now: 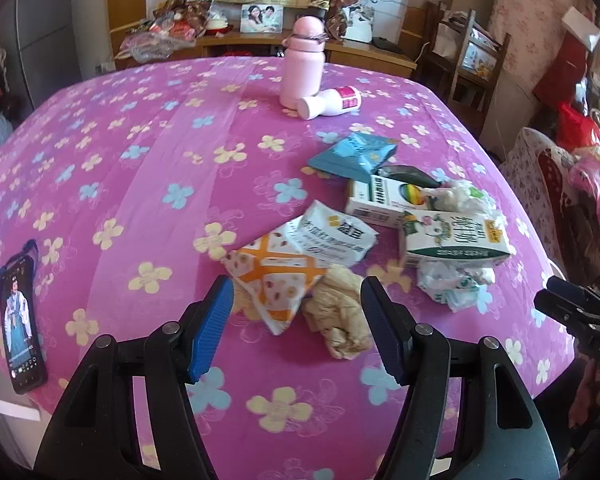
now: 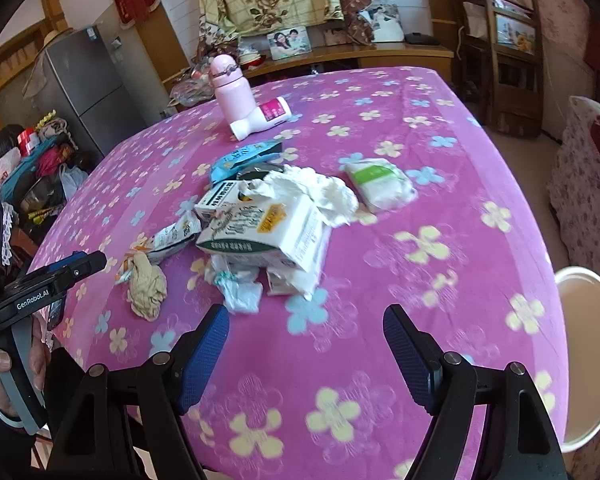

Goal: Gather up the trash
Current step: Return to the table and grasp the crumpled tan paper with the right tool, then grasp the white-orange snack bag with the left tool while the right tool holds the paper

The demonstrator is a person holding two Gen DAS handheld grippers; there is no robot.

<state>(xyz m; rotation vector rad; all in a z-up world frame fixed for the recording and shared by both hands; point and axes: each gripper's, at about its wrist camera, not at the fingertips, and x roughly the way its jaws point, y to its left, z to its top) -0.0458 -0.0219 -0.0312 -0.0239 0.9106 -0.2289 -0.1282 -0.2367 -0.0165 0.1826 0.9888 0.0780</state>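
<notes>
Trash lies heaped on the pink flowered tablecloth (image 1: 140,160): a milk carton (image 1: 456,240) (image 2: 268,232), a white box (image 1: 380,200), a blue packet (image 1: 352,156), a white packet (image 1: 336,236), an orange-and-white wrapper (image 1: 276,284), a beige crumpled paper (image 1: 340,320) (image 2: 148,284) and white tissue (image 2: 312,188). My left gripper (image 1: 298,328) is open, its blue pads standing either side of the orange wrapper and the beige paper without pressing them. My right gripper (image 2: 308,360) is open over bare cloth, just short of a small crumpled wrapper (image 2: 240,288).
A pink bottle (image 1: 300,68) stands at the far side with a white bottle (image 1: 332,102) lying against it. A phone (image 1: 18,320) lies near the left table edge. A tissue pack (image 2: 380,180) sits right of the heap. A white bin (image 2: 584,360) stands beyond the right edge.
</notes>
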